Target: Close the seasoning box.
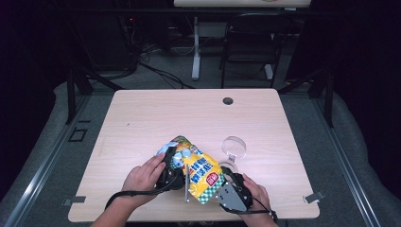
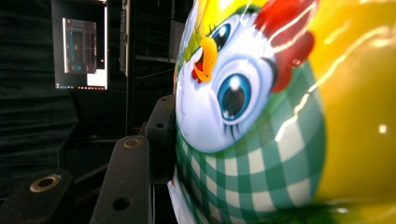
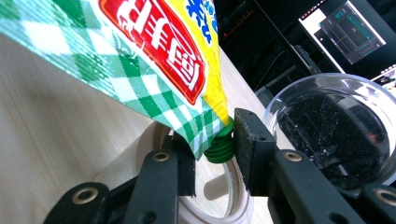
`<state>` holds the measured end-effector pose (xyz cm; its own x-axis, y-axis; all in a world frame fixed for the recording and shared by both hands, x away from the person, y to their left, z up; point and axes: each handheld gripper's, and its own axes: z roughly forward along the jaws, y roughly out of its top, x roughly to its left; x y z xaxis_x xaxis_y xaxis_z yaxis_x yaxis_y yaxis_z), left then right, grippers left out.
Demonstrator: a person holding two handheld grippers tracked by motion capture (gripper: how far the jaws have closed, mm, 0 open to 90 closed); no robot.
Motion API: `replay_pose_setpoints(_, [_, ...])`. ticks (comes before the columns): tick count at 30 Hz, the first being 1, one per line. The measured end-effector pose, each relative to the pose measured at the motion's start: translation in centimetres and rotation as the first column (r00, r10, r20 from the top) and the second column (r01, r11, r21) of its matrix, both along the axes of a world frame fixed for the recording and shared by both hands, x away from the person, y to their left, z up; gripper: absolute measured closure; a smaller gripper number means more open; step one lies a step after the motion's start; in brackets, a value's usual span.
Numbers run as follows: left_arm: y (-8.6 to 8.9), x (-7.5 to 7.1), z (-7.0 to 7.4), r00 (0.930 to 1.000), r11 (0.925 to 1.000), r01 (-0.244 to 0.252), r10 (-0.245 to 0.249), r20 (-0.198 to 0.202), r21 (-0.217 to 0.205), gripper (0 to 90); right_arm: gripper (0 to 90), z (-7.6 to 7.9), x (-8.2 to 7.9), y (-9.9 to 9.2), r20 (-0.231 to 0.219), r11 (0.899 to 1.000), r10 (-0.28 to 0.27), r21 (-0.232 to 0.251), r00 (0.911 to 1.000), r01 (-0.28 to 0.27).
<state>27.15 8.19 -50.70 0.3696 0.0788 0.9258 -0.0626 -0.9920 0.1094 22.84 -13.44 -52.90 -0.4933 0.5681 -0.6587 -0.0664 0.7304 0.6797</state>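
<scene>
A person stands at the near edge of the pale wooden table with a black claw in each hand, both on a glossy yellow spouted pouch printed with a cartoon chicken and a green-and-white check border. The pouch is held up off the table near the near edge, lying slantwise from about ten o'clock down to four o'clock. The left claw pinches the upper body of the pouch; in the left gripper view the chicken print bulges right against the inner face of its jaw. The right claw comes in from five o'clock, and in the right gripper view its jaws stand on either side of the ribbed green screw cap at the pouch's lower corner, one pad just touching it; I cannot tell whether both press on it. Just beyond the cap, at about one o'clock from it, a clear round plastic bowl sits on the table, and a white ring-shaped piece lies under the cap.
</scene>
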Motion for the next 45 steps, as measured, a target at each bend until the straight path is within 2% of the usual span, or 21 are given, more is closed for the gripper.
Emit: replay_pose_setpoints(45, [-0.7, 0.1, 1.2, 0.9996, 0.9983, 0.016, -0.017, 0.024, 0.055, 57.5, 70.6, 0.3, 0.3, -0.5, -0.056, 0.997, -0.004, 0.079, 0.9984, 0.008])
